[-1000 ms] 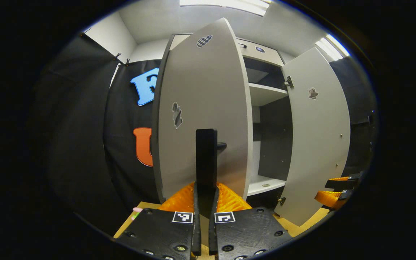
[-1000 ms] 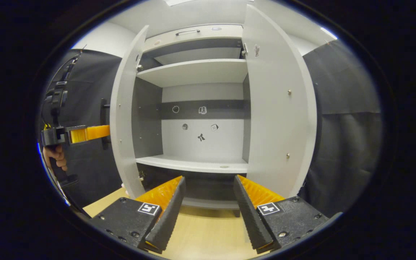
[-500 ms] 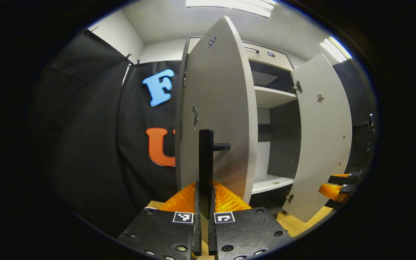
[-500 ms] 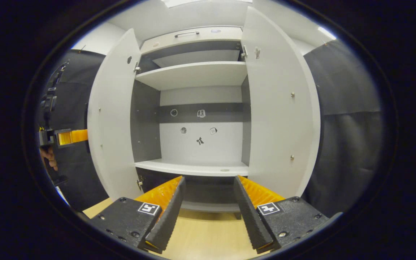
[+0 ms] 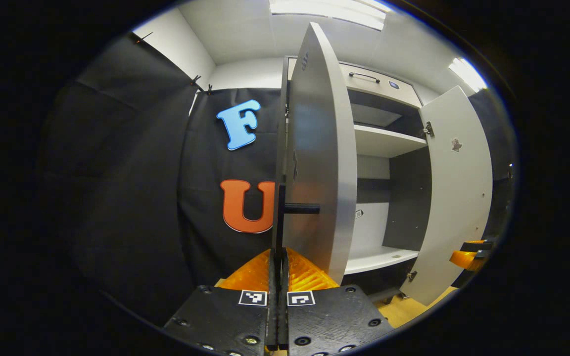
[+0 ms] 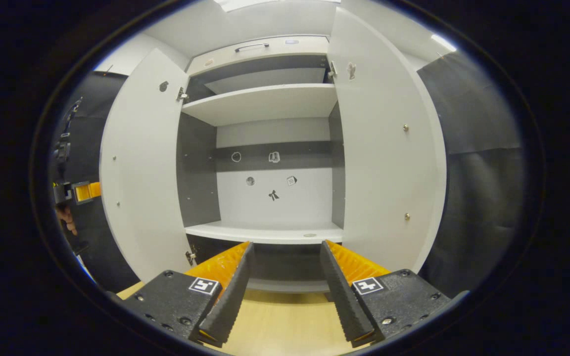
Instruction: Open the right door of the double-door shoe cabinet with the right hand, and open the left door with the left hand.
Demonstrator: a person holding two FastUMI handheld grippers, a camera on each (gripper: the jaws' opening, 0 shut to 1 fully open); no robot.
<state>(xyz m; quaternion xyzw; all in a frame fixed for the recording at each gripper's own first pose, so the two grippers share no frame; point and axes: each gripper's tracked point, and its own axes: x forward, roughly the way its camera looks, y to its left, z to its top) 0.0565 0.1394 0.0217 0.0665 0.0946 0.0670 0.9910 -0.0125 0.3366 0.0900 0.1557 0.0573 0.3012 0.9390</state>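
The grey shoe cabinet (image 6: 265, 101) stands with both doors swung out. In the left gripper view the left door (image 5: 317, 163) shows almost edge-on. Its black bar handle (image 5: 280, 217) runs down between the orange fingers of my left gripper (image 5: 279, 257), which is shut on it. The right door (image 5: 458, 198) hangs wide open farther right, and my right gripper (image 5: 468, 252) shows small beside it. In the right gripper view my right gripper (image 6: 286, 244) is open and holds nothing, facing the bare shelves between the left door (image 6: 141, 178) and right door (image 6: 389, 148). My left gripper (image 6: 79, 192) peeks out behind the left door.
A lower shelf (image 6: 265, 231) and a top drawer with a bar handle (image 6: 251, 47) belong to the cabinet. Small stickers mark its back panel (image 6: 272, 195). The floor (image 6: 285, 321) is light wood. Black cloth (image 5: 131, 198) hangs on both sides. A hand (image 6: 65, 217) holds the left gripper.
The left door has swung farther open, pulled by my left gripper on its handle. The right gripper and right door have hardly moved.
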